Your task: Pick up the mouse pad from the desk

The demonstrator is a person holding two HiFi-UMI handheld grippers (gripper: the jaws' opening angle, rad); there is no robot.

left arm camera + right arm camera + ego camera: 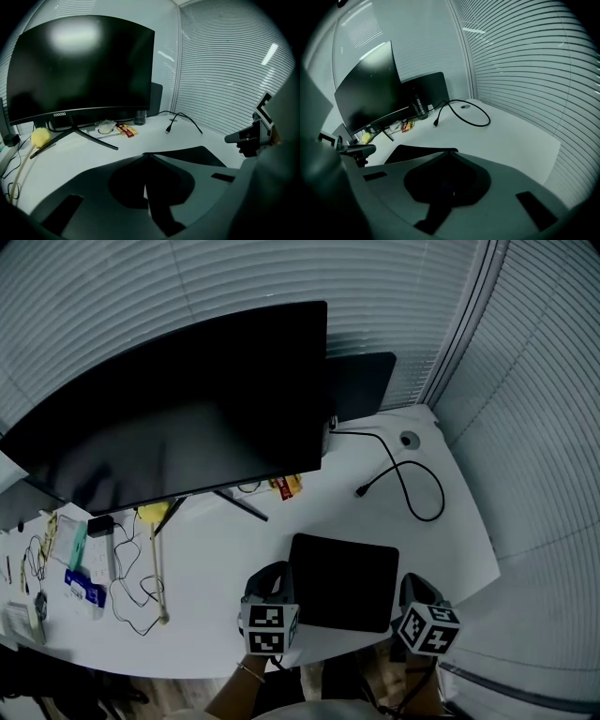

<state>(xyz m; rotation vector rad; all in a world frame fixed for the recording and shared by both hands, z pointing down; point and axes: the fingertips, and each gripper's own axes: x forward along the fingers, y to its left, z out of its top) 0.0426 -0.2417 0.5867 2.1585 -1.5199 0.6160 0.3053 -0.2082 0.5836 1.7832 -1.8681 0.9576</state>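
The black square mouse pad (343,579) lies flat on the white desk (441,540) near its front edge. My left gripper (274,572) hovers just off the pad's left edge, and my right gripper (412,581) sits at its right edge. In the left gripper view the jaws of the left gripper (147,156) meet at their tips with nothing between them, and the mouse pad (199,153) shows just beyond. In the right gripper view the right gripper (451,151) also has its tips together and empty, with the mouse pad (410,152) ahead to the left.
A large dark monitor (178,418) stands at the back on a splayed stand. A black cable (412,486) loops at the back right. A red packet (286,487), a yellow object (152,512) and several small items with cords (84,568) lie at left.
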